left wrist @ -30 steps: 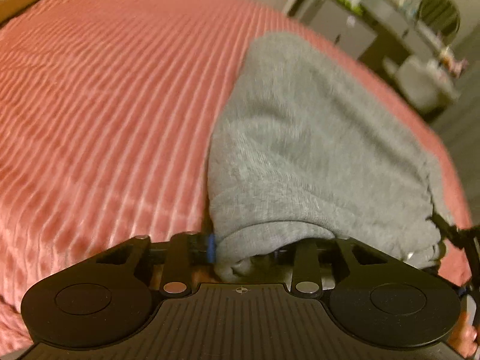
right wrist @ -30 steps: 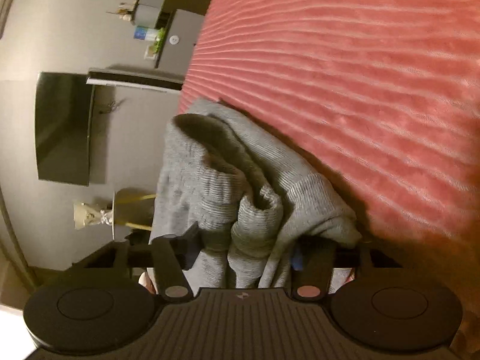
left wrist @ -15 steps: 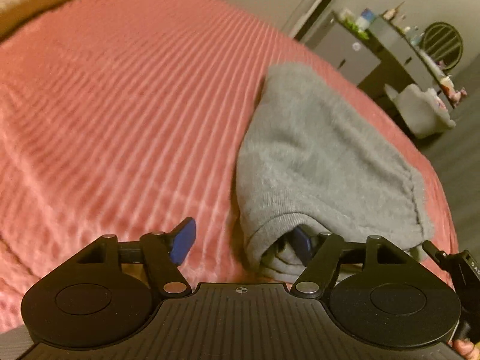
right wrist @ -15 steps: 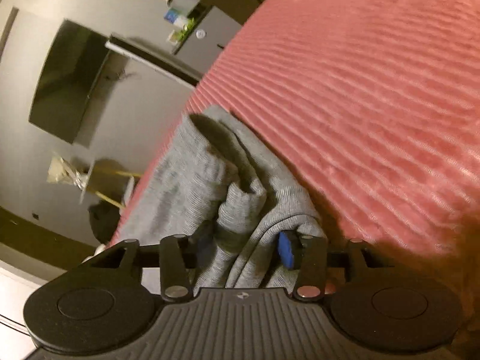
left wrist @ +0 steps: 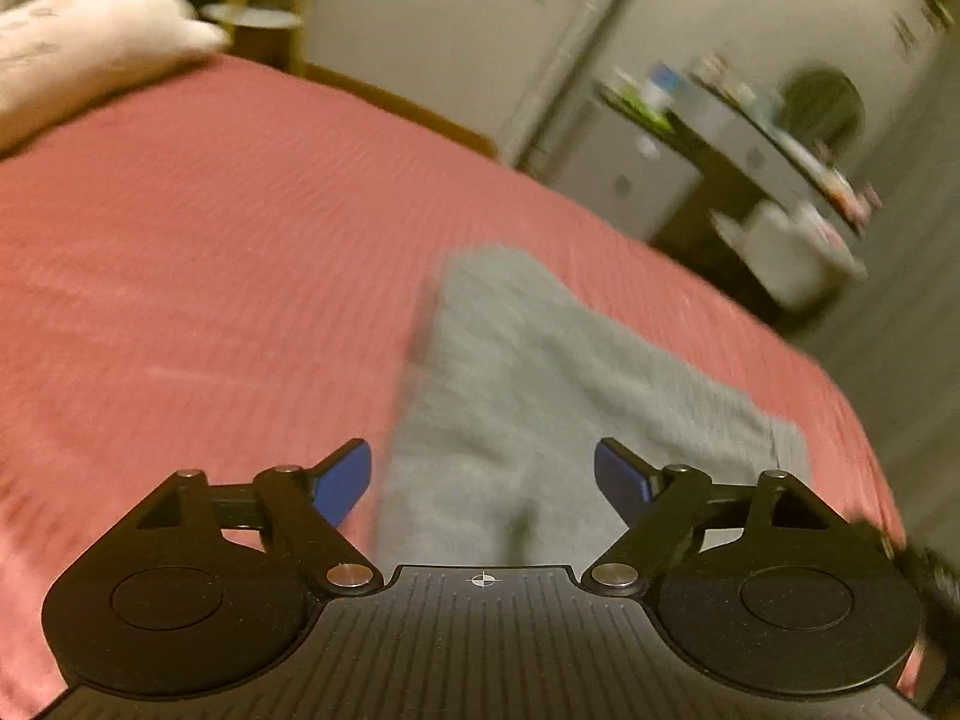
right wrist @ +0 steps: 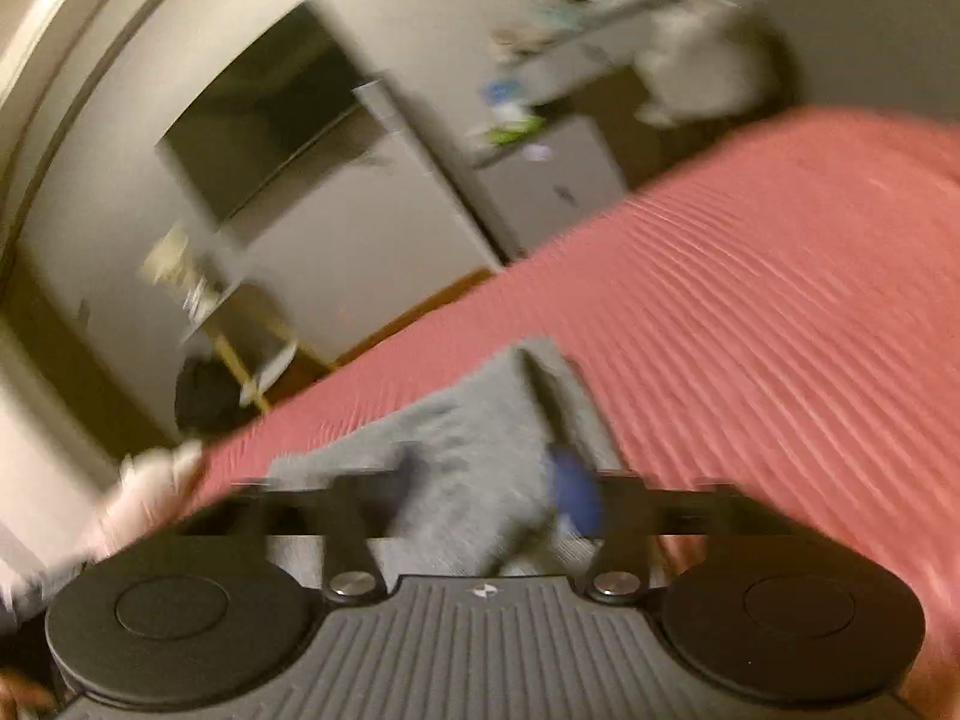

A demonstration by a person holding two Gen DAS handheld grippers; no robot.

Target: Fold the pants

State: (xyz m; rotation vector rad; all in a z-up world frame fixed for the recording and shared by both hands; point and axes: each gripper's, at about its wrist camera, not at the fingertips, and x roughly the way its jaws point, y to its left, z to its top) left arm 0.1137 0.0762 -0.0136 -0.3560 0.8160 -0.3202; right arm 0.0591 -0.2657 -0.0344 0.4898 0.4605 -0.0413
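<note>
The grey pants (left wrist: 540, 390) lie folded in a flat bundle on the red ribbed bedspread (left wrist: 210, 270). My left gripper (left wrist: 483, 468) hovers above their near edge. Its jaws are wide and still opening, and the blue pads touch nothing. In the blurred right wrist view the pants (right wrist: 468, 438) show beyond and between the fingers of my right gripper (right wrist: 492, 480). Its jaws are closing. The cloth stays flat on the bedspread (right wrist: 780, 330), and I see no pad pressing on it.
A white pillow (left wrist: 78, 60) lies at the far left of the bed. Beyond the bed's far edge stand a cluttered desk (left wrist: 720, 138), a pale cabinet (right wrist: 540, 192) and a dark screen (right wrist: 270, 120) on the wall. The bed's right edge drops off close to the pants.
My left gripper let go of the pants' folded edge, opened wide and lifted. My right gripper rolled towards level, rose off the bundle and narrowed its jaws. The pants now lie flat.
</note>
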